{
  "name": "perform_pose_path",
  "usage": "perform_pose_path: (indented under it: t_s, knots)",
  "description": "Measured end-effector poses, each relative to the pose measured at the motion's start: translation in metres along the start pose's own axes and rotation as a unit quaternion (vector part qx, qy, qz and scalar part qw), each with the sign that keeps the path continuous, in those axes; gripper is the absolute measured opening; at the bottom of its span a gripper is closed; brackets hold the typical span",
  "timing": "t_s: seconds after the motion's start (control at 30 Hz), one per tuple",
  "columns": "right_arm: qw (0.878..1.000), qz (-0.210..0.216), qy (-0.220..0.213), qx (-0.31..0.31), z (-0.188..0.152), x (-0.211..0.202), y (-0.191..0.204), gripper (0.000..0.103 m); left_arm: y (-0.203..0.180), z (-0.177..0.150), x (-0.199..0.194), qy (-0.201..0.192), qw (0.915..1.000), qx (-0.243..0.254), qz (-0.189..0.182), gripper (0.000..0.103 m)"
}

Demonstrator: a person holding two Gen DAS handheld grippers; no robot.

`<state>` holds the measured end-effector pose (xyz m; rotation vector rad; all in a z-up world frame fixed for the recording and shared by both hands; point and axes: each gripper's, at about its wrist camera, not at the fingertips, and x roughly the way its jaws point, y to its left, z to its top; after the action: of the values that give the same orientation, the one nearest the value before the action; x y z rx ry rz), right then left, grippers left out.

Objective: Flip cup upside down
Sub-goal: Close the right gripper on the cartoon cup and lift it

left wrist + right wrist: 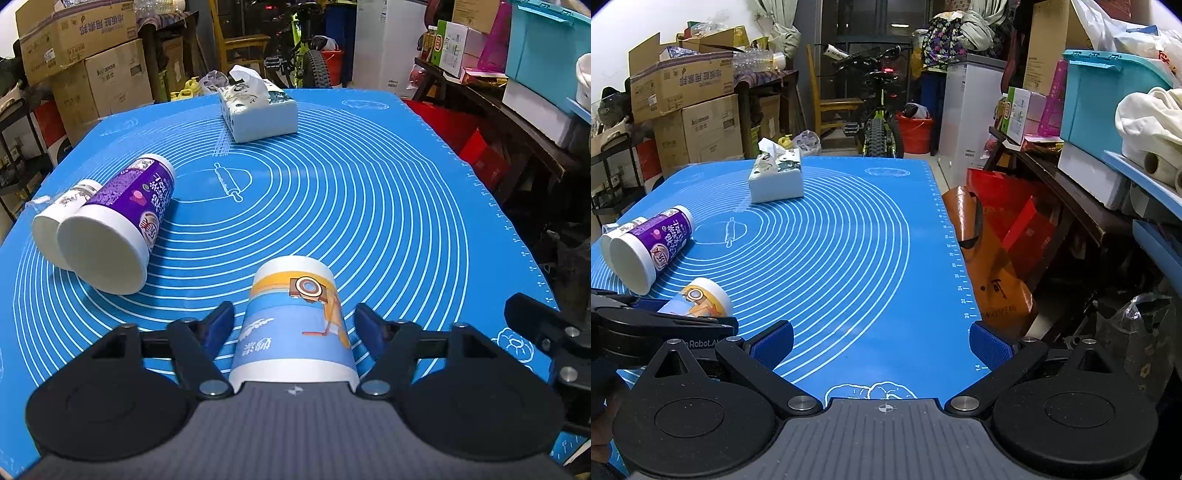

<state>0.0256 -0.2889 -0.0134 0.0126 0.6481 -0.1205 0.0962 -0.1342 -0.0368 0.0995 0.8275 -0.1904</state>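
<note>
My left gripper (293,325) brackets the blue-and-yellow paper cup (295,317) lying near the bench's (406,221) near edge, pads just apart from its walls. Squeezing hard could crush it; a loose grip lets it slip mid-flip. My right gripper (881,343) is wide, empty.

Left gripper (294,325): black linkage arms, blue finger pads (218,325), silver pivot screws, grey ribbed body. Right gripper (882,345): same build, crosshair mark on body.
</note>
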Motion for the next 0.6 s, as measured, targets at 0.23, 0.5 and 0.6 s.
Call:
perform_pose_path:
  t_s: [0.23,0.5,0.6]
  knots:
    - [1.000,0.016,-0.004,0.009,0.010,-0.007,0.001,0.101,0.018,-0.001,-0.033,-0.018,0.9997,0.009,-0.015,0.094]
    - [0.995,0.098,0.028,0.016,0.039,-0.003,0.024,0.101,0.070,-0.001,-0.062,-0.025,0.9997,-0.003,-0.006,0.094]
    - [0.989,0.133,0.055,0.015,0.050,0.008,0.042,0.101,0.092,-0.001,-0.065,-0.031,0.9993,-0.011,0.019,0.095]
